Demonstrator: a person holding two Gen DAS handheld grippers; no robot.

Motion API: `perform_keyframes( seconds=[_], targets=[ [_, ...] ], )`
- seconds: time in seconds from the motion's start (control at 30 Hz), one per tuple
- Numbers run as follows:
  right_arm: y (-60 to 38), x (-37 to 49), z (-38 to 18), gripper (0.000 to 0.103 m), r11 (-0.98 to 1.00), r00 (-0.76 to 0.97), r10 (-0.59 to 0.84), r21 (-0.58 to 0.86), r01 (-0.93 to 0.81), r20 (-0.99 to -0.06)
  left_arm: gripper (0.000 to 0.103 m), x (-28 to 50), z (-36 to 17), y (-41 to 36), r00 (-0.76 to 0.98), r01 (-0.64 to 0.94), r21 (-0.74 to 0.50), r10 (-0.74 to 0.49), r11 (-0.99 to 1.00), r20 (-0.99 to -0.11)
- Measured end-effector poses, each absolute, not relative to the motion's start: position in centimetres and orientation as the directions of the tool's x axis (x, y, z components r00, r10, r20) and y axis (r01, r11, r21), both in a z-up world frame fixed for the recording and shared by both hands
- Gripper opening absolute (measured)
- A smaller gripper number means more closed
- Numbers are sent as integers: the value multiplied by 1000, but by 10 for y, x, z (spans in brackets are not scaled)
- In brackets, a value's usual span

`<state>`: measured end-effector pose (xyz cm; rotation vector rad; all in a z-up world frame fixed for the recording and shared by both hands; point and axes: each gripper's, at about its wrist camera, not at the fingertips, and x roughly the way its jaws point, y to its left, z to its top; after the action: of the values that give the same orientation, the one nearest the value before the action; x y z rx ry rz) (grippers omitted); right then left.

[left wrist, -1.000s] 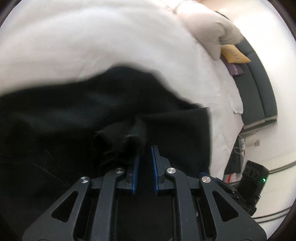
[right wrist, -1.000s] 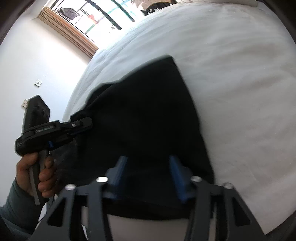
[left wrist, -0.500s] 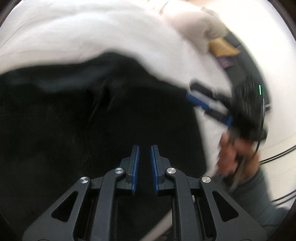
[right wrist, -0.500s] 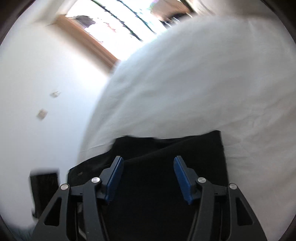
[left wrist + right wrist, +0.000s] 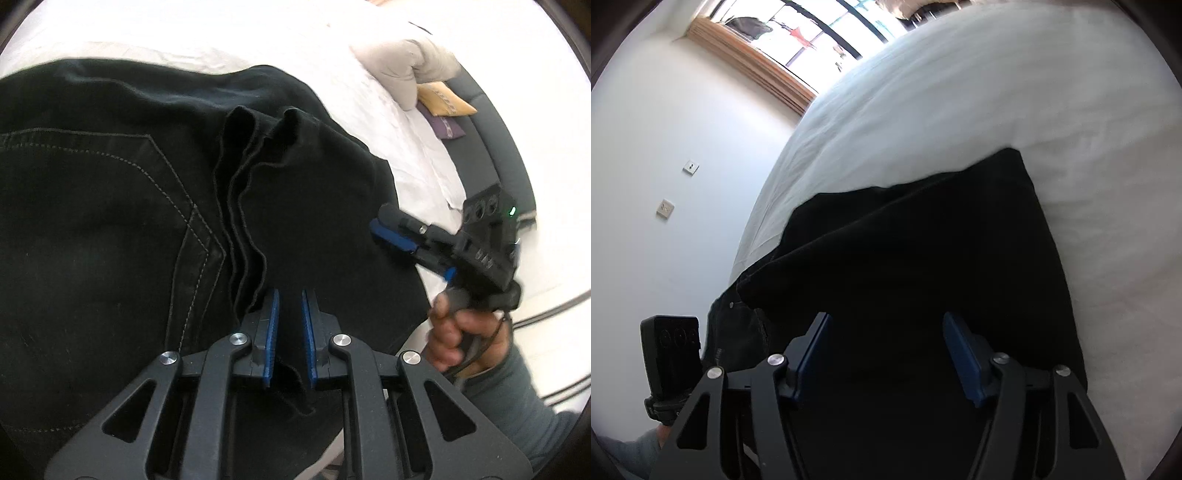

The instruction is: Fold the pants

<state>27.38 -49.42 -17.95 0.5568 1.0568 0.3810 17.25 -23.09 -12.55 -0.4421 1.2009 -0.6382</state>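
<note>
Left gripper [image 5: 289, 332] pinches a bunched fold of the soft, limp black pants [image 5: 110, 229], best gripped at layered hems, while right gripper [image 5: 886, 354] opens empty.

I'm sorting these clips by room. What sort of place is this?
Most likely a bedroom. The black pants lie on a bed with a white sheet, pillows are piled at one end, and a wood-framed window sits in a plain white wall.

A bed [image 5: 979, 92] covered in a white sheet carries black pants [image 5: 110, 221], folded over and lying flat near its edge. A beige pillow [image 5: 399, 62] rests farther along the bed.
</note>
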Motion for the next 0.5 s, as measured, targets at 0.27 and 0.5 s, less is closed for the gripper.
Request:
perform_keyframes(
  seconds=[0.27, 0.5],
  targets=[
    [-429, 305, -147, 69, 705, 368, 695, 684, -185, -617, 12, 144, -125, -205, 249, 196, -641, -670, 742, -699],
    [-379, 303, -176, 82, 824, 321, 565, 535, -185, -760, 12, 94, -81, -157, 361, 143, -606, -611, 783, -704]
  ],
)
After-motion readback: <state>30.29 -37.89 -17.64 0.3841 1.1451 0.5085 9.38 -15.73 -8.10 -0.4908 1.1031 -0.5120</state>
